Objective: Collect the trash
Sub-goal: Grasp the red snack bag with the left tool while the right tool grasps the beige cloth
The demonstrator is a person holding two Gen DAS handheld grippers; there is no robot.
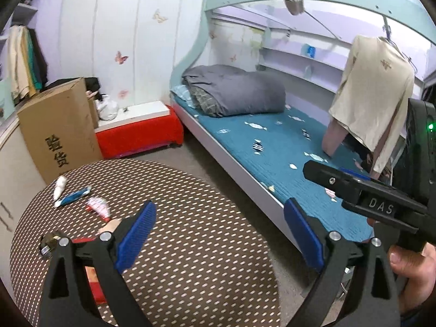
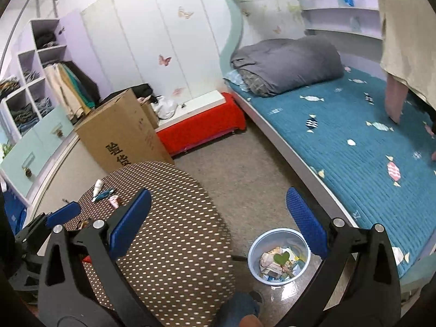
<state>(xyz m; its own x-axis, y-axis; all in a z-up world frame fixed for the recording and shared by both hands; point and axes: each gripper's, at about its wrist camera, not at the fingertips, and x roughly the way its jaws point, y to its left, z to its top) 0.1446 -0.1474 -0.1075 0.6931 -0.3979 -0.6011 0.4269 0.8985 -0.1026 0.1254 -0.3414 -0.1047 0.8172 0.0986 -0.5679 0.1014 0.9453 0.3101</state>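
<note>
My left gripper [image 1: 220, 231] is open and empty above a round table [image 1: 204, 259] covered in brown dotted cloth. At the table's far left lie a white tube [image 1: 59, 188], a blue wrapper [image 1: 73, 197] and a red-and-white wrapper [image 1: 98, 207]. A gold foil piece [image 1: 50, 242] and a red packet [image 1: 94, 280] lie beside and under the left finger. My right gripper [image 2: 219, 223] is also open and empty, over the table's [image 2: 177, 231] right edge. A pale blue bin [image 2: 278, 230] with paper scraps in it stands on the floor below it.
A bed with a teal mattress [image 2: 368, 163] runs along the right, a grey duvet [image 1: 239, 92] at its head. A tall cardboard box [image 1: 57, 130] and a red bench [image 1: 141, 133] stand behind the table. A cream shirt [image 1: 376, 92] hangs over the bed.
</note>
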